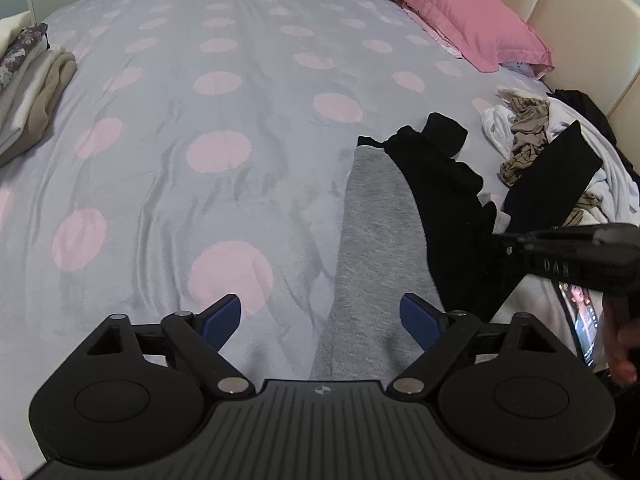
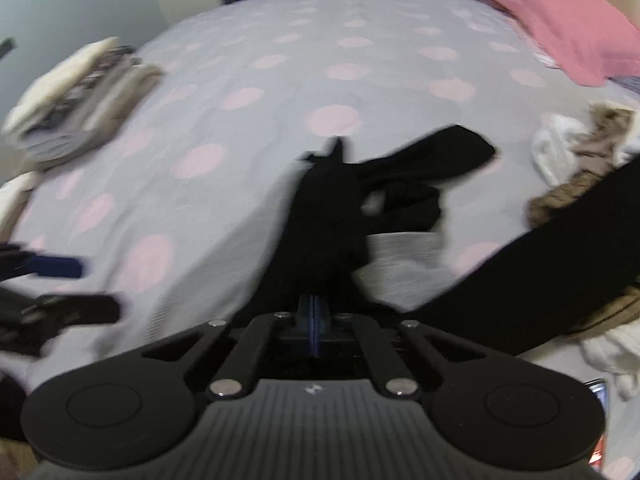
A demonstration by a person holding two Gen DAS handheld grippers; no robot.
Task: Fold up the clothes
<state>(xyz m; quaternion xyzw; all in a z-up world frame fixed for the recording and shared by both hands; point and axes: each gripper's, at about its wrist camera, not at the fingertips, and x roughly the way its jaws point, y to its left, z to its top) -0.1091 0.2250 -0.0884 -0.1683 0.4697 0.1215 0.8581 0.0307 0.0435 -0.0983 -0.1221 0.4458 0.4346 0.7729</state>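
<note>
The black-and-grey garment (image 1: 400, 208) lies on the bedspread (image 1: 200, 120) just ahead-right of the left gripper (image 1: 320, 320), whose fingers stand apart, its black edge clamped in the right gripper (image 2: 316, 320); soft, light and limp, it likely handles best gripped at hems or corners.

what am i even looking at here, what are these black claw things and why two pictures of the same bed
Each picture comes from a camera mounted on a hand-held gripper, looking forward along its two fingers. A person holds one in each hand to fold clothes.

The left view shows the left gripper open, blue pads apart, above a grey and black garment on the spotted bedcover.

The right view is blurred by motion. The right gripper is shut on the garment's black part.

Also on the bed: a folded stack, a heap of unfolded laundry and a pink pillow.
</note>
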